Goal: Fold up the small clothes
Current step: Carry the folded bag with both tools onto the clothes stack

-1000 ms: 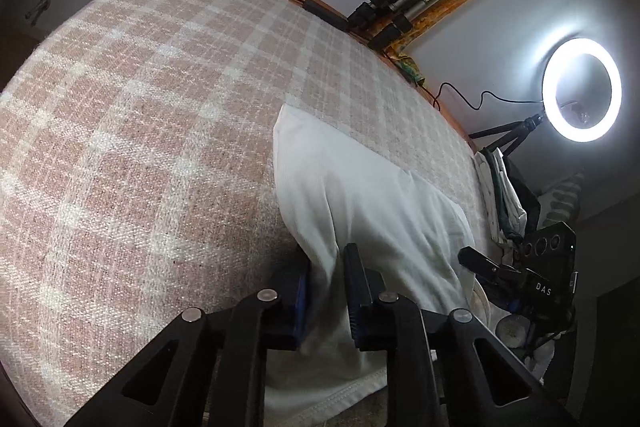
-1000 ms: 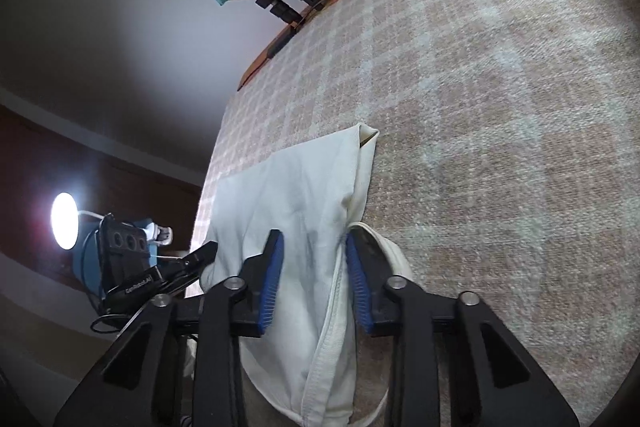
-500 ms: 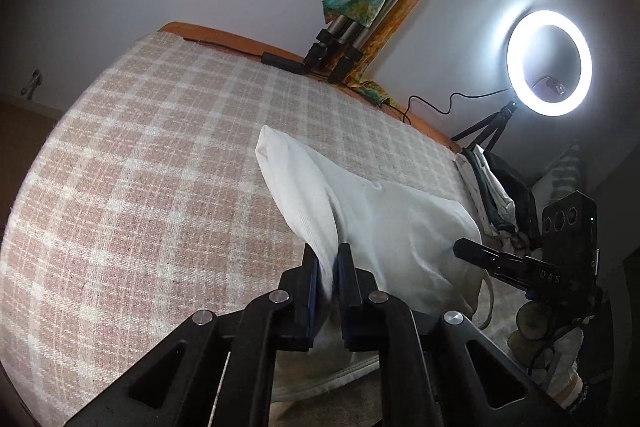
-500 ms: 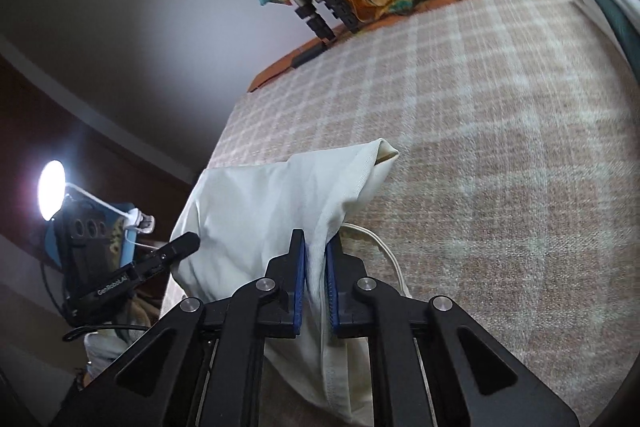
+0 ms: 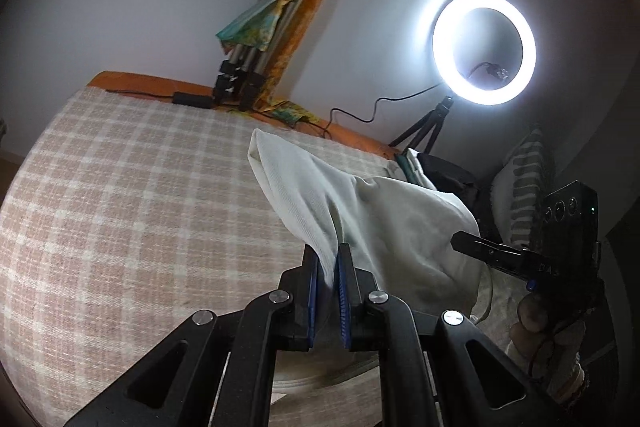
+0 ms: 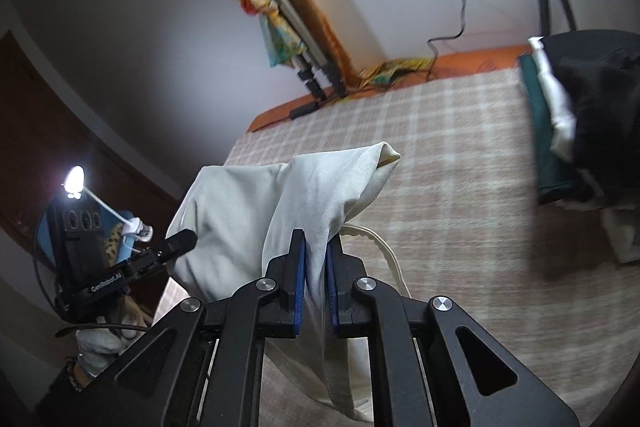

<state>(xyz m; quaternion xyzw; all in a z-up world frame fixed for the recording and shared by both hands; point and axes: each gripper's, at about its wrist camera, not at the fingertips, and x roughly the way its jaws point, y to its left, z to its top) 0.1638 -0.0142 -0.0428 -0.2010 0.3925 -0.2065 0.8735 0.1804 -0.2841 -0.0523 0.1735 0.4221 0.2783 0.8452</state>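
The left gripper (image 5: 329,265) is clenched on a fold of the cream garment (image 5: 384,223), the ribbed cloth pinched tight between its blue pads; the right gripper (image 6: 316,259) grips another fold of the same garment (image 6: 304,195) in the same way, with no gap showing beside the cloth. The garment hangs between the two grippers above the checked bedspread (image 5: 132,195), one corner of it pointing toward the far edge of the bed while its lower hem droops below the jaws (a pale cord trails from it in the right wrist view); whether the drooping hem touches the bedspread cannot be told. In the left wrist view the right gripper shows at the right edge, a hand (image 5: 532,323) beneath it; in the right wrist view the left gripper appears at the left. A lit ring light (image 5: 484,49) stands on a tripod beyond the bed; a pile of dark and white clothes (image 6: 580,115) lies on the bedspread's far right, well apart from the held garment.
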